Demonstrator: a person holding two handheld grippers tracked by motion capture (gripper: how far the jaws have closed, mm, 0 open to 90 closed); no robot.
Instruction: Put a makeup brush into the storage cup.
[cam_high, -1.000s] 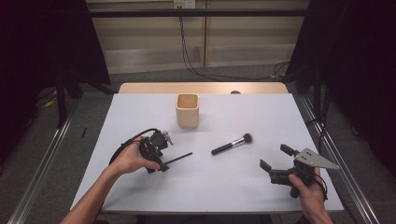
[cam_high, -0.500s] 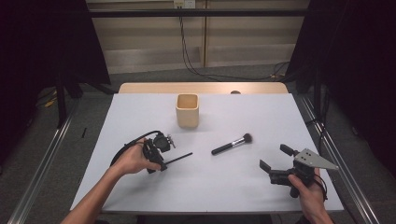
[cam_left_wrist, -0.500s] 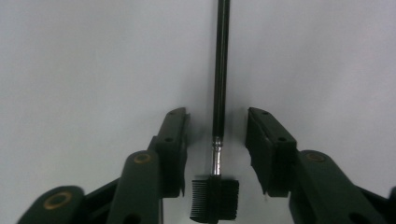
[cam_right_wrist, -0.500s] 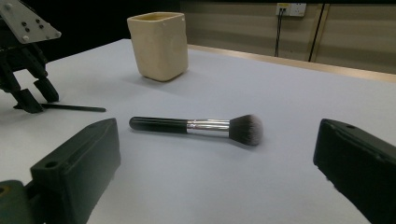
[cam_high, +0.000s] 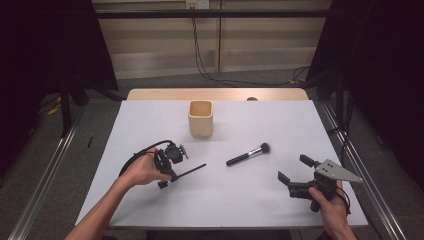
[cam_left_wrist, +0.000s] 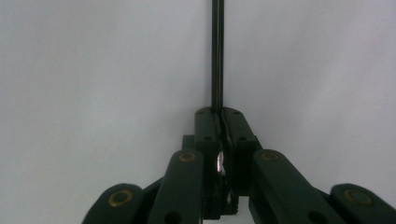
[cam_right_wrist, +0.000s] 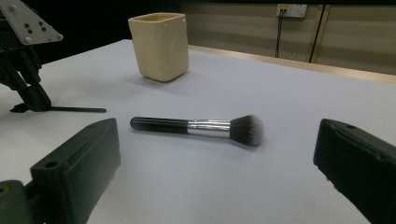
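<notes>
Setting: white surface (cam_high: 225, 200) with a wooden strip along its far edge, dark curtains to either side, cables hanging down the back wall.
Thin stick: a slim black rod (cam_high: 192, 170) lying flat on the surface, one end caught in the left tool (cam_high: 167, 176), the other pointing toward the middle.
What changed: the left tool's jaws have just been closing — now they are pressed together on the rod's near end, as the left gripper view (cam_left_wrist: 217, 51) shows. I judge the grasp made and a lift the next step.
Brush: black-handled makeup brush with silver ferrule and dark bristles (cam_right_wrist: 198, 127), lying apart from the rod.
Cup: cream square ceramic cup (cam_high: 200, 118), upright, farther back.
Right tool: (cam_high: 295, 172) spread wide, empty, facing the brush.
Hard to tell: the rod's tip — whether bristled or plain; the cup's contents.
</notes>
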